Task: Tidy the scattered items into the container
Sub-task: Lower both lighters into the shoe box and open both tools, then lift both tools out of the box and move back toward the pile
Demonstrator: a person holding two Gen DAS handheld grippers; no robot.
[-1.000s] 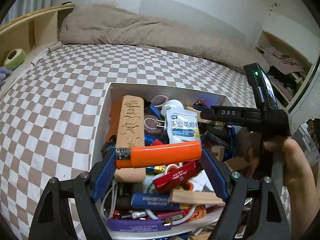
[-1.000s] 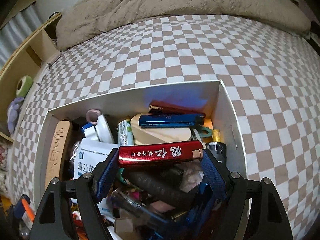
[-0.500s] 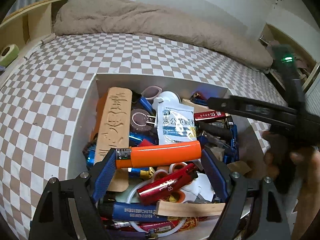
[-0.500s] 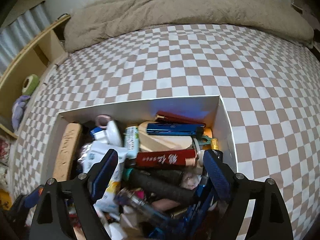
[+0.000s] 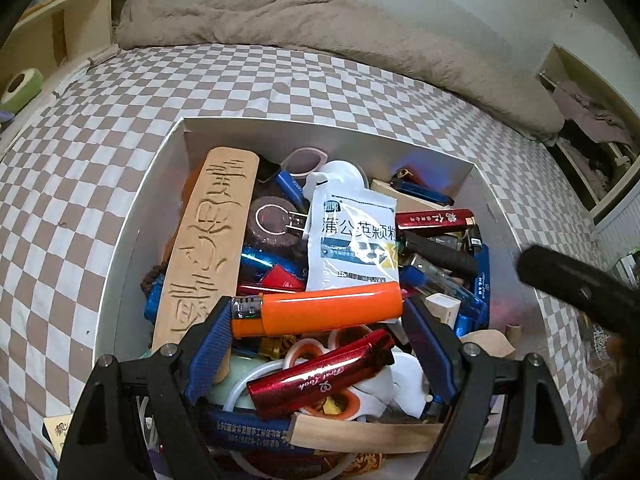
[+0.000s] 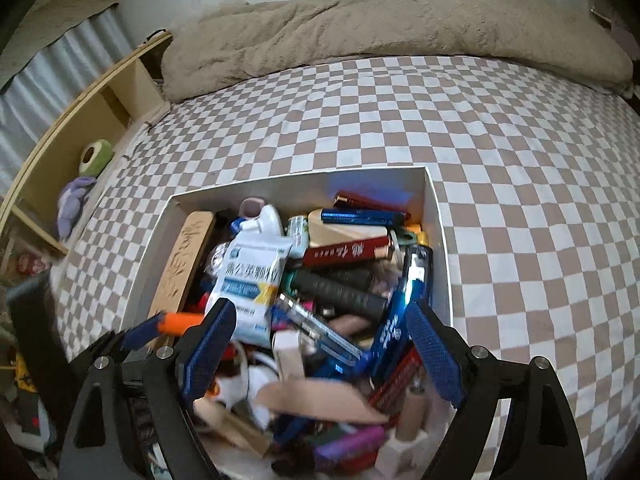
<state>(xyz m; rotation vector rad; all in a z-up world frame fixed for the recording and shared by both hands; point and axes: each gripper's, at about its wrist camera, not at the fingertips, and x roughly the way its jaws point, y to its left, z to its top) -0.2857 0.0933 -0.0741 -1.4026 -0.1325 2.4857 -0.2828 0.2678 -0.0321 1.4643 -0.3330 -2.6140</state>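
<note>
1. My left hand-held gripper [image 5: 318,334] holds a bright orange plastic lighter with a silver metal cap [image 5: 316,309] crosswise, its ends pressed between the blue pads. It hangs just above the white cardboard box [image 5: 132,248], which sits on a bed with a brown-and-white checked sheet [image 5: 360,92].

2. My right hand-held gripper [image 6: 318,350] is now empty, its jaws wide apart with nothing between them. A second ago it gripped a dark red metallic lighter with silver lettering [image 6: 346,250]; that lighter now lies inside the box, on top of the pile, towards the far right corner.

3. The right hand-held gripper has also pulled up and back from the pile, so the box looks smaller in its view than before.

4. The box is heaped with lighters, a carved wooden plaque [image 5: 204,256], a white medicine sachet with blue print [image 5: 352,240] and a black textured handle [image 6: 336,290].

5. I judge one more item is tidied away. The orange lighter is next: it is already over the near half of the box and only needs releasing.

6. The pile is high, so a dropped lighter could slide towards the rim.
</note>
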